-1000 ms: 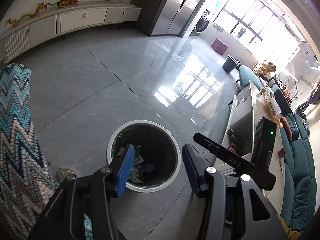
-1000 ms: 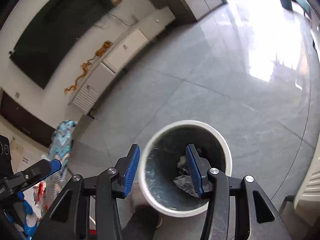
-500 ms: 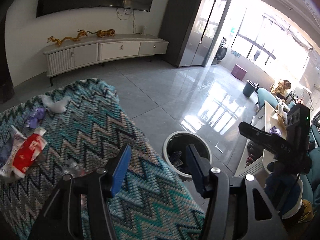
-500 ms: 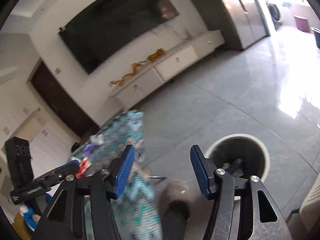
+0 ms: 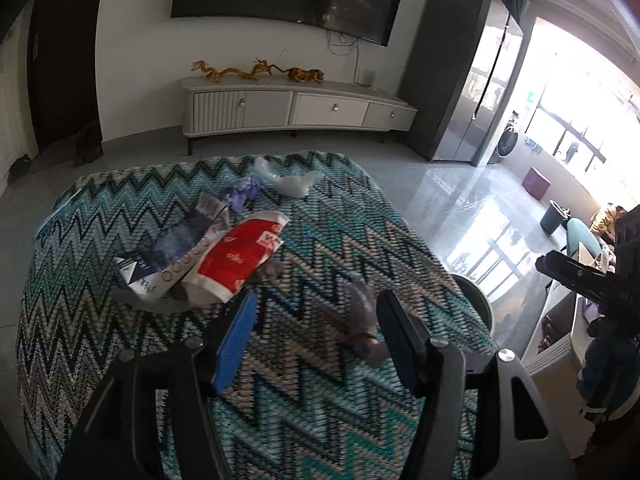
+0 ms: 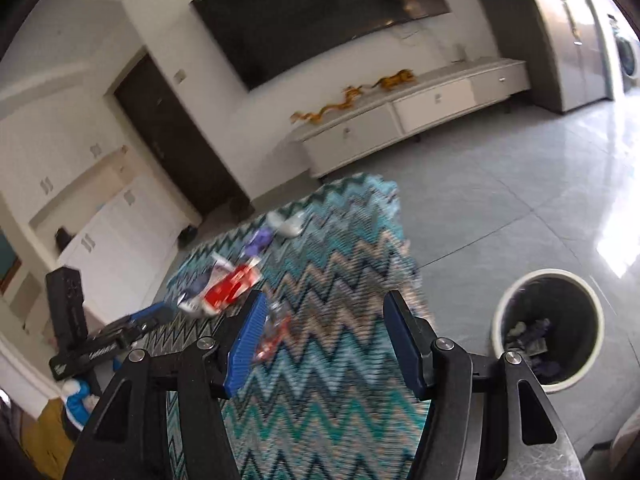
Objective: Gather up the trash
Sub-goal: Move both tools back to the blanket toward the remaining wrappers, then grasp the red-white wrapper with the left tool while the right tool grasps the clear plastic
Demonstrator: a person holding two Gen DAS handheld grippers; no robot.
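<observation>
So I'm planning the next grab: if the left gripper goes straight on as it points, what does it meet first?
Probably the crumpled clear wrapper lying between the open left gripper fingers on the zigzag cloth, though depth is unclear.

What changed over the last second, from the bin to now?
Both grippers swung up from over the trash bin toward the zigzag cloth. The left gripper now nears a crumpled wrapper; the right gripper follows. Both stayed open and empty; the red package is untouched.
</observation>
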